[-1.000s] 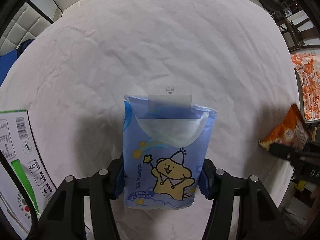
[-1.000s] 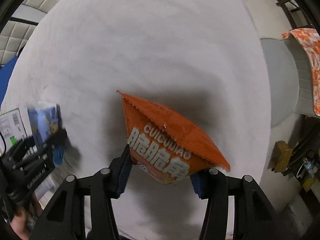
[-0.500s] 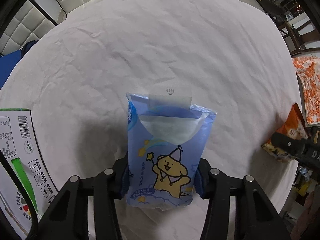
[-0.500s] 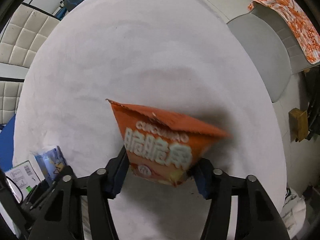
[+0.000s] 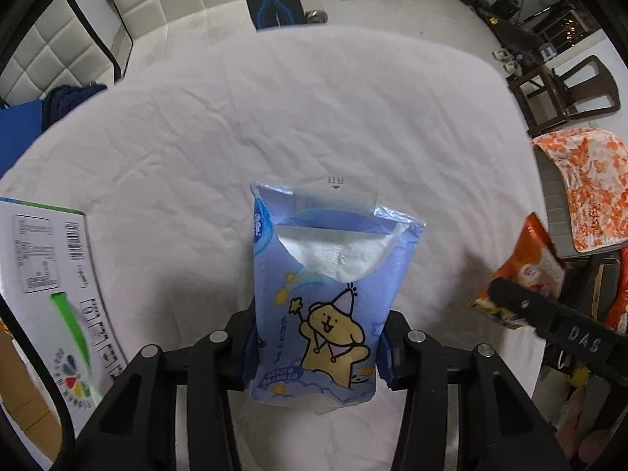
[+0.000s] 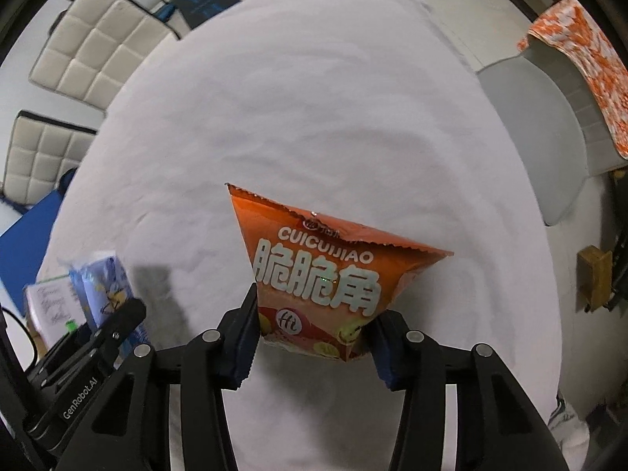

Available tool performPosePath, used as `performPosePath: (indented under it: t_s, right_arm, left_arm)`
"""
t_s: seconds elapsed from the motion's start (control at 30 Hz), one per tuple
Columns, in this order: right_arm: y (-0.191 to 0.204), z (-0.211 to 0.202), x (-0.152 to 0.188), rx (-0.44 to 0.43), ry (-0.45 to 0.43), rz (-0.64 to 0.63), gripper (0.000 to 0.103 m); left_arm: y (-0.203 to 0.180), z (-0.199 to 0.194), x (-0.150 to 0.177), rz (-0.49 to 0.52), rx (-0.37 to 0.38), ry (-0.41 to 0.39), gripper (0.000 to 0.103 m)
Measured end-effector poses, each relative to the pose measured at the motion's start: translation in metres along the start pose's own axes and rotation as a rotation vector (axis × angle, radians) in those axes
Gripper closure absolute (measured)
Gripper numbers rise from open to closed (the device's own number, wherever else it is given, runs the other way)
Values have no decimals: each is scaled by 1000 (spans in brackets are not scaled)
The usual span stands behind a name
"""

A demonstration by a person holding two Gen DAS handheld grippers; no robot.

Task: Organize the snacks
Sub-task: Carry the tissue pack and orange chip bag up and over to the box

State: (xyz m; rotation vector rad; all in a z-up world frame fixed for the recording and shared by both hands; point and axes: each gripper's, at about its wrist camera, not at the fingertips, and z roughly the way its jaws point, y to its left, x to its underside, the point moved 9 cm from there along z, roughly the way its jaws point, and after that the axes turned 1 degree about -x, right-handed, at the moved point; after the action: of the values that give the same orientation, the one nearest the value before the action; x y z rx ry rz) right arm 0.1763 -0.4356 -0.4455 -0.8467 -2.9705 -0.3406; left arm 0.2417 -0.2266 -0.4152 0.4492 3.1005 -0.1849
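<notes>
My left gripper (image 5: 318,349) is shut on a blue tissue pack (image 5: 325,286) printed with a yellow cartoon bear; white tissue shows at its open top. The pack hangs above the white tablecloth (image 5: 274,110). My right gripper (image 6: 314,337) is shut on an orange snack bag (image 6: 325,278) with white lettering, also held over the cloth. The orange bag (image 5: 522,267) shows at the right edge of the left wrist view. In the right wrist view the blue pack (image 6: 104,286) and the left gripper appear at lower left.
A white printed cardboard box (image 5: 51,274) stands at the table's left edge. White padded chairs (image 6: 98,39) sit beyond the far side. A grey seat with an orange patterned cloth (image 6: 581,51) is on the right. A dark wooden chair (image 5: 565,90) stands further back.
Both grippers have risen and tilted back, so more of the room beyond the table shows. Each keeps its hold on its package. The orange bag now faces the right camera more squarely.
</notes>
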Motion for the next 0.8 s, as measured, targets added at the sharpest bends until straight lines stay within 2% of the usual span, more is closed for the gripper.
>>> performPosePath:
  t_s: [0.13,0.3,0.43,0.6,0.8]
  right_arm:
    - [23,-11,11,-31,-20,-45,52]
    - [38,-33,33,-19,-39,-115,52]
    - [65,-51,57,11,-59,-177,52]
    - [81,-61,94,57,-86,-266,52]
    - [119,-73,141,76,-106,-358,52]
  left_arm:
    - [1,-26,3,24,-10,-59,60]
    - [19,-52,22,36,-26,-118,60]
    - [41,-72,44,39,-41,-153,60]
    - [55,-78,71,9,-33,-157,60]
    - [78,-106,100,-23,-21,-189,60]
